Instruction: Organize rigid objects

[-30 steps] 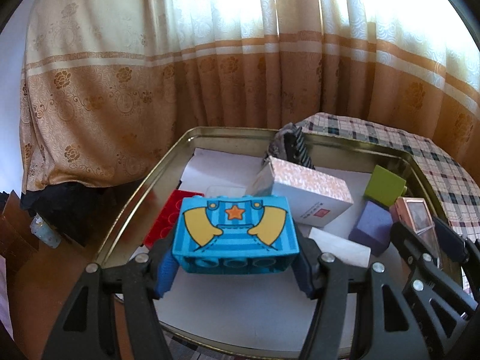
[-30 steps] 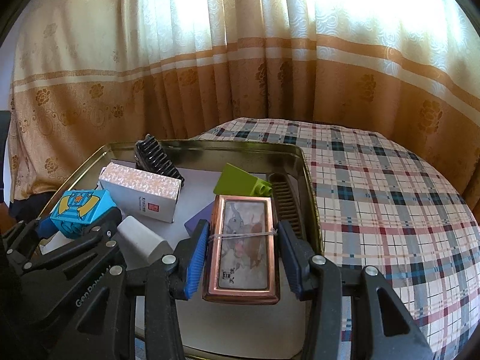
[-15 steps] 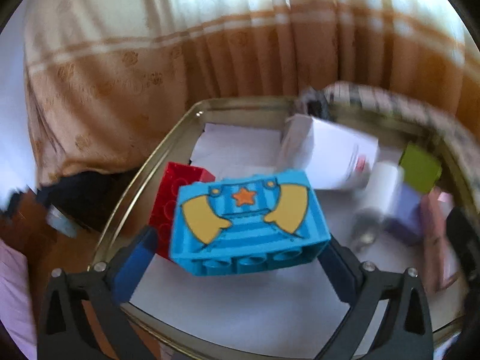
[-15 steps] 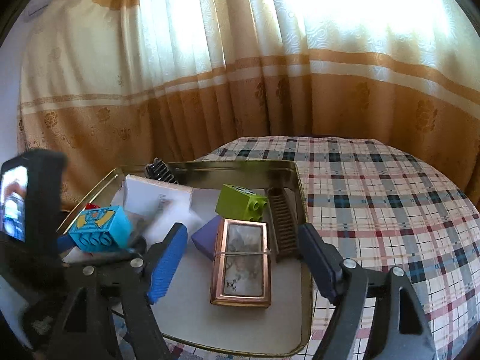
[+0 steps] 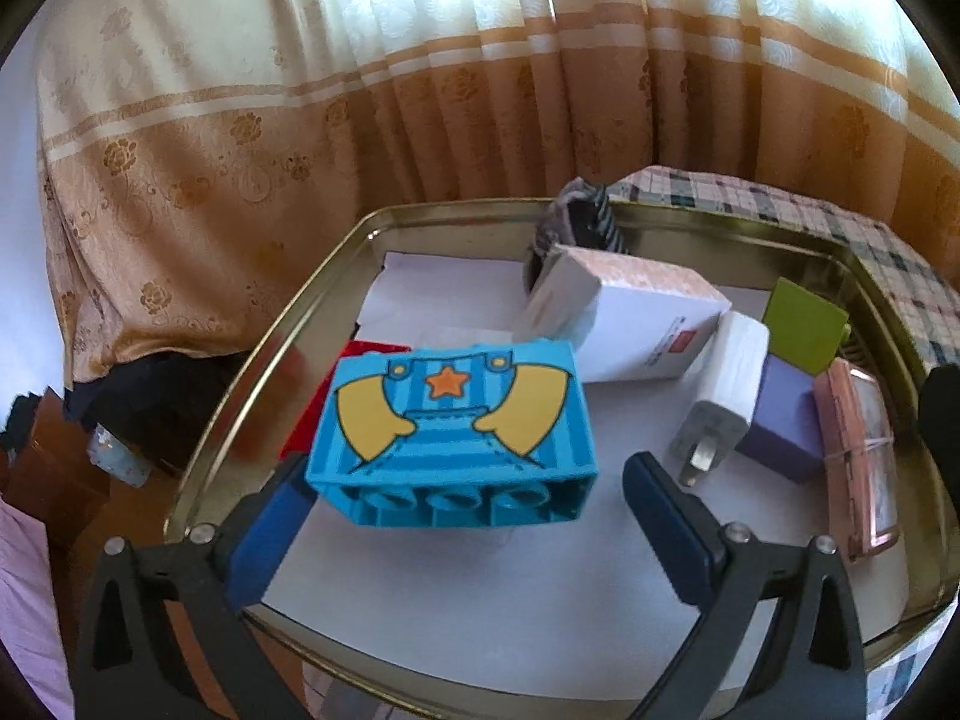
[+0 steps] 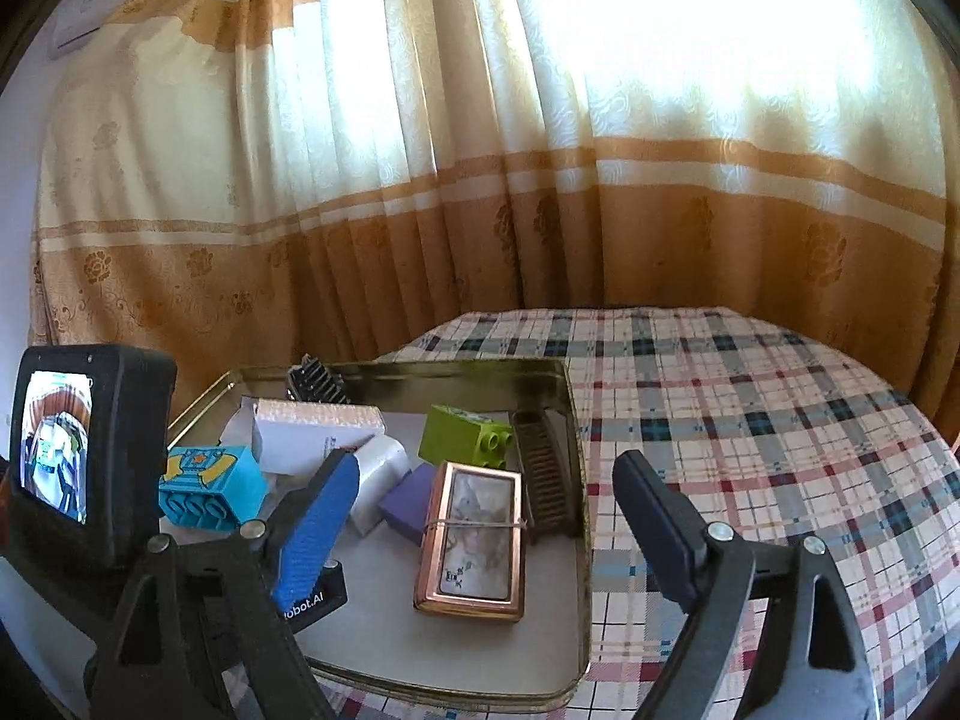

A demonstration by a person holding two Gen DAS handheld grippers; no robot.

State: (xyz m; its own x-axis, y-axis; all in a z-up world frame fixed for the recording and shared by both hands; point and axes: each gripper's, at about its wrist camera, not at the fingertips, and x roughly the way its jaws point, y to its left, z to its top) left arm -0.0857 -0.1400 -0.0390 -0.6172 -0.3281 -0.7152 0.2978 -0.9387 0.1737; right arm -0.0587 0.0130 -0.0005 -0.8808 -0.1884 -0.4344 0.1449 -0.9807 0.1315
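Curtain fabric in cream and gold hangs behind a table spread with a plaid cloth, on which sits a shallow brass-coloured metal tray lined with white paper. Inside the tray, a white rectangular cardboard box lies toward the back, and a blue toy brick printed with yellow arms and an orange star rests atop a red studded brick. The left gripper stands spread wide around the blue brick, its right finger clear of it. The right gripper is likewise spread apart above a copper-framed rectangular case, holding nothing. Beside the case lie a lime-green brick, a purple block and a white plug charger.
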